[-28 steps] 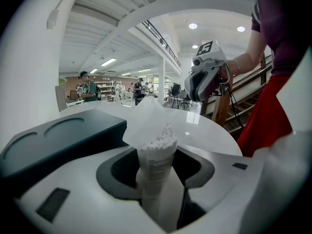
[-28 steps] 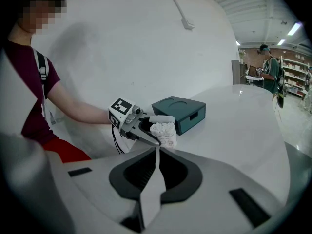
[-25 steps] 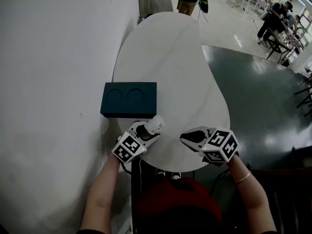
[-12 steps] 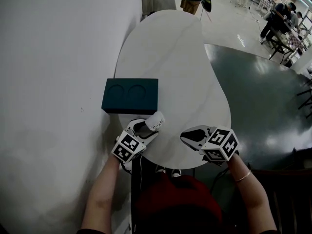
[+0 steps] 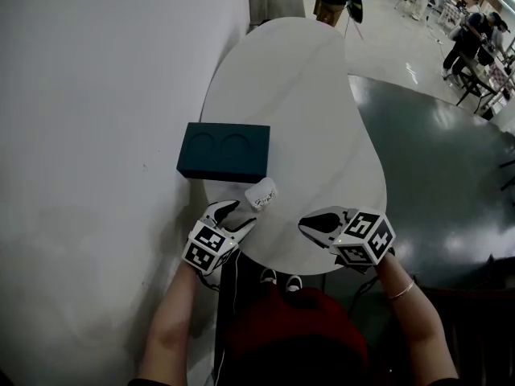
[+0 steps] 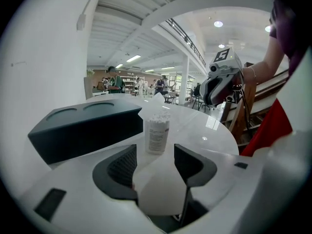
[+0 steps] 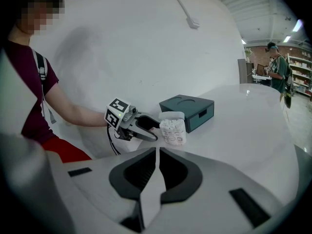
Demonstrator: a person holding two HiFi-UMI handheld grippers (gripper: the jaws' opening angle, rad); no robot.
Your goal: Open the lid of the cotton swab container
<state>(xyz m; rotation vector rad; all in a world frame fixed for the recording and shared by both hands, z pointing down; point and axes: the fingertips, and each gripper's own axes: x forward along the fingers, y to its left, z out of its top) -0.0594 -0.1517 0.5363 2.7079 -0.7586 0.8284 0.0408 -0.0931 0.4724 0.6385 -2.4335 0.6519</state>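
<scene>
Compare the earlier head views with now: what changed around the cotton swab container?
The left gripper has just been opening its jaws: it let go of the swab container and drew back toward the person. The right gripper, shut, and the box stayed put.

Right hand-held gripper: smooth white plastic shell, matt black pads with a faintly ribbed face. The desk under it is white and glossy, throwing back the ceiling lights. Just ahead stands the cotton swab container, clear plastic with a printed label and soft white cotton tips on top. Beyond that is the dark teal box, matt and smooth. Off to the gripper's right, the floor is dark and shiny.
</scene>
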